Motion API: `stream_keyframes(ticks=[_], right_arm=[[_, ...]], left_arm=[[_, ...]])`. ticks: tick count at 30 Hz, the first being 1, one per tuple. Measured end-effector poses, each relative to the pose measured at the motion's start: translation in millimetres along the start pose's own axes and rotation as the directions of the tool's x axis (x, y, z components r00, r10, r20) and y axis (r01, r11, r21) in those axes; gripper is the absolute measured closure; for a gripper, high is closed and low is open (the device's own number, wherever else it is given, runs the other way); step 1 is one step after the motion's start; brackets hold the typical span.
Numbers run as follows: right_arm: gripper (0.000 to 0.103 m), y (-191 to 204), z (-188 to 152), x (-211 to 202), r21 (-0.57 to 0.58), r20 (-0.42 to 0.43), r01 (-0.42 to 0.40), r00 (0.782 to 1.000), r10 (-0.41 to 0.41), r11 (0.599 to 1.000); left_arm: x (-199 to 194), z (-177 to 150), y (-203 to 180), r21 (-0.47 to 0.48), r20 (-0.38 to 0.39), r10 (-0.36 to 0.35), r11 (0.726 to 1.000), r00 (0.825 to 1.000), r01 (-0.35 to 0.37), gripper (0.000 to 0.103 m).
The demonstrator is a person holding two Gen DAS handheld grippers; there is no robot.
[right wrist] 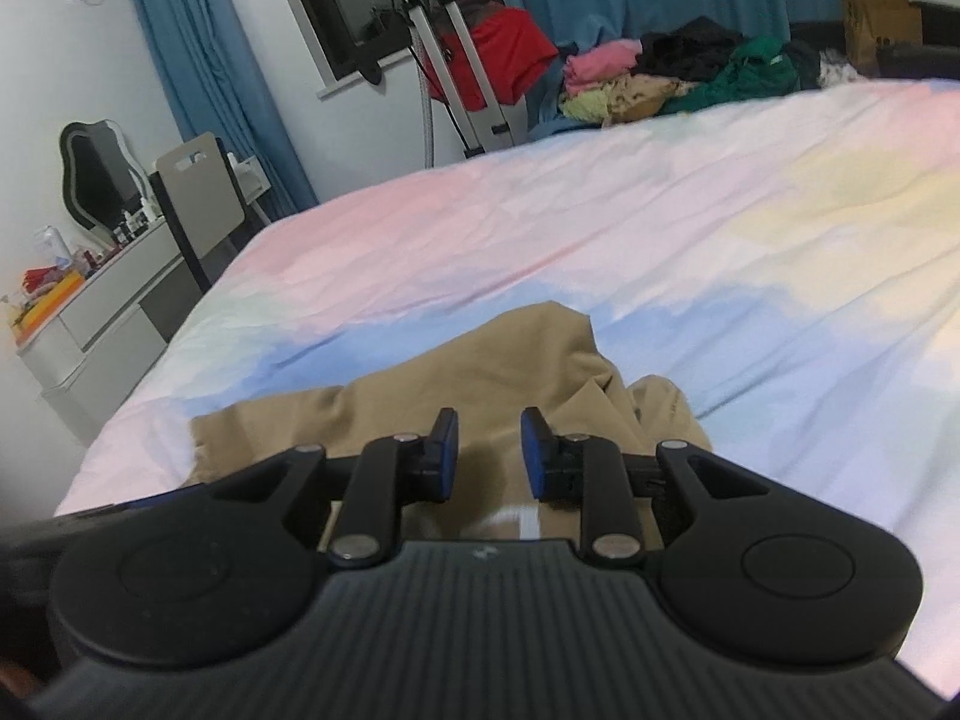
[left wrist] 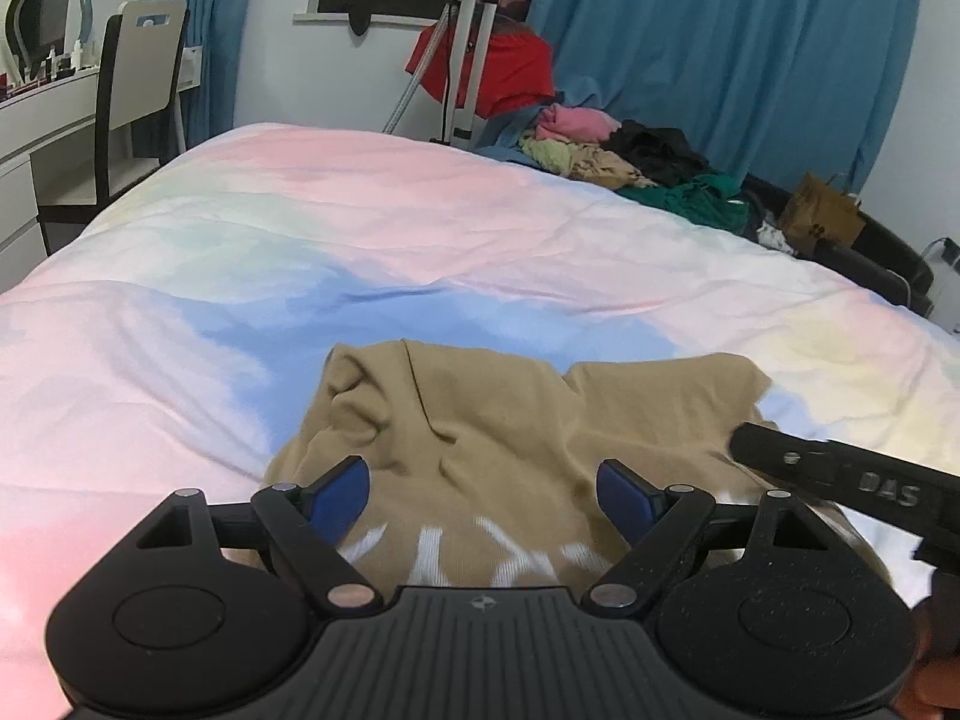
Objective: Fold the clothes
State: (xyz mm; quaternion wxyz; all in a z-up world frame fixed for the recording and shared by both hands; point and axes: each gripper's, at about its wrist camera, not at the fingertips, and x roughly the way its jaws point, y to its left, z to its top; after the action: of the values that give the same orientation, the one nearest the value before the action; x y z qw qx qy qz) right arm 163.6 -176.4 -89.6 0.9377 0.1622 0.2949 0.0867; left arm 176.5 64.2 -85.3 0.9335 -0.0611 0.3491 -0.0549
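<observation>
The left tongs [left wrist: 480, 495] stand wide apart in the lower middle of the left wrist view, with nothing between the blue pads [left wrist: 339, 501]. Directly beyond and beneath them lies the tan garment [left wrist: 498, 420], crumpled, its white lettering showing between the two fingers. The right tongs [right wrist: 489, 456] are set at a narrower gap in the lower middle of the right wrist view, also gripping nothing; the tan garment [right wrist: 480, 372] spreads under and ahead of them, bunched into a ridge to the upper right of the tips. In the left view, the right tool's black body enters from the lower right edge over the garment. The garment rests on the pastel bed [left wrist: 420, 228]. A pile of clothes [left wrist: 630, 162] sits at the bed's far edge, upper right.
</observation>
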Motion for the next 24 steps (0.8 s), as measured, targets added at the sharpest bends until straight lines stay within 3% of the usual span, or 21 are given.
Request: stream_keyframes(ticks=[4,8,18,21,24], right_arm=[[0.077,2.0,-5.7,-33.8,-0.004,0.0,0.003,1.0,-0.003,1.0],[0.077,10.3,-10.4,-55.4,-0.056,-0.007,0.015,1.0,-0.016,0.998],[0.08,5.0,-38.4,-26.7,-0.081,-0.1,0.051,0.993,-0.059,0.995],[0.08,3.4,-37.7,-27.3,-0.067,-0.104,0.046,0.993,-0.053,0.997],[0.08,2.1,-37.0,-28.6,-0.057,-0.106,0.044,0.993,-0.05,0.997]], left_arm=[[-32.1,-11.0,-7.1,0.07,0.037,0.017,0.997,0.999,-0.02,0.018],[-45.1,-20.2,-8.1,0.078,0.01,0.021,0.997,1.0,-0.022,0.018],[-25.4,-32.3,-0.7,0.058,-0.075,0.046,0.997,0.996,-0.041,0.016],[-35.5,-33.2,-1.2,0.032,-0.081,0.052,0.998,0.995,-0.05,0.016],[-54.1,-32.4,7.9,-0.065,-0.095,0.005,0.998,0.995,-0.012,0.016]])
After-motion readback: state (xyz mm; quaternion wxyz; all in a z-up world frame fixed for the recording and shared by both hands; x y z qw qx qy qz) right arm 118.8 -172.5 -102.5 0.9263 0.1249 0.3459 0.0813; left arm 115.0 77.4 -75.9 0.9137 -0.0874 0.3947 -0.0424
